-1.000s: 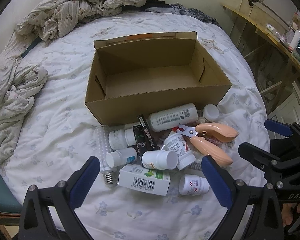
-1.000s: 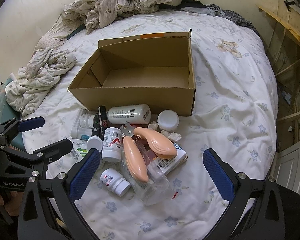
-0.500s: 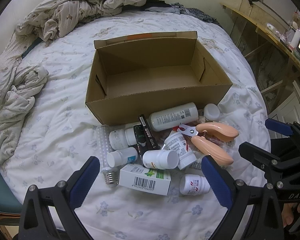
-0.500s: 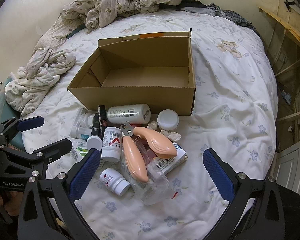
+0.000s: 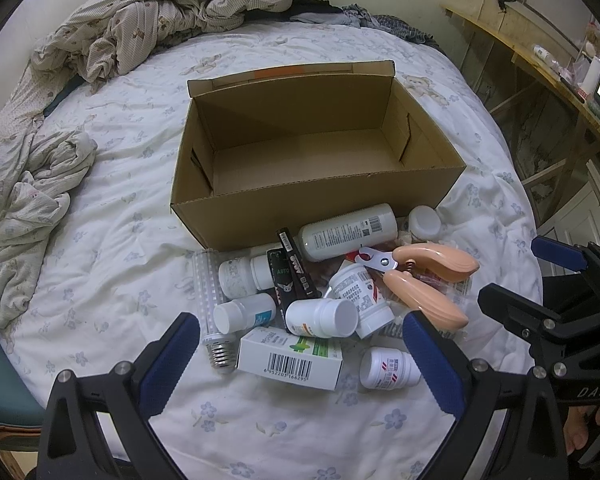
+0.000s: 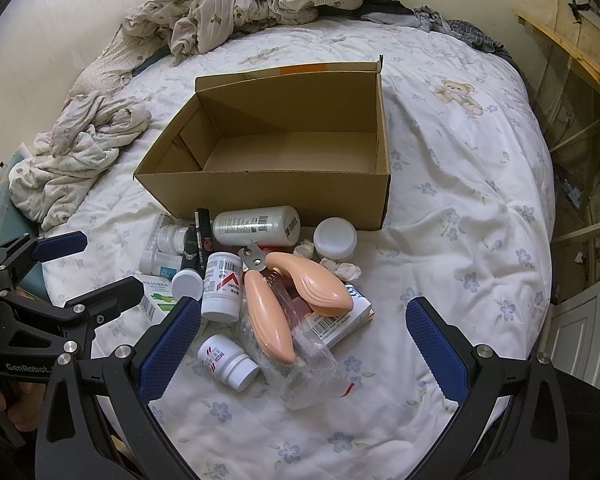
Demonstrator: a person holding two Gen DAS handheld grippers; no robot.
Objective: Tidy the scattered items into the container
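An open, empty cardboard box (image 5: 320, 204) (image 6: 268, 196) stands on the bed. In front of it lies a heap: a long white bottle (image 5: 348, 232) (image 6: 256, 225), peach-handled clippers (image 5: 424, 276) (image 6: 288, 300), several white pill bottles (image 5: 322, 317), a white barcode carton (image 5: 290, 358), a screw-base bulb (image 5: 212, 312), a black tube (image 5: 296, 268), a round white jar (image 6: 335, 238) and a clear plastic bag (image 6: 300, 364). My left gripper (image 5: 300, 364) hangs open above the carton's near side. My right gripper (image 6: 302, 348) is open over the clippers and bag. Neither holds anything.
The bed's floral quilt (image 5: 112, 240) carries crumpled bedding at the head (image 5: 160, 24) and a bunched cloth at the left (image 5: 24, 196). A wooden shelf frame (image 5: 540, 92) stands right of the bed. A white cabinet door (image 6: 580, 336) is at the right edge.
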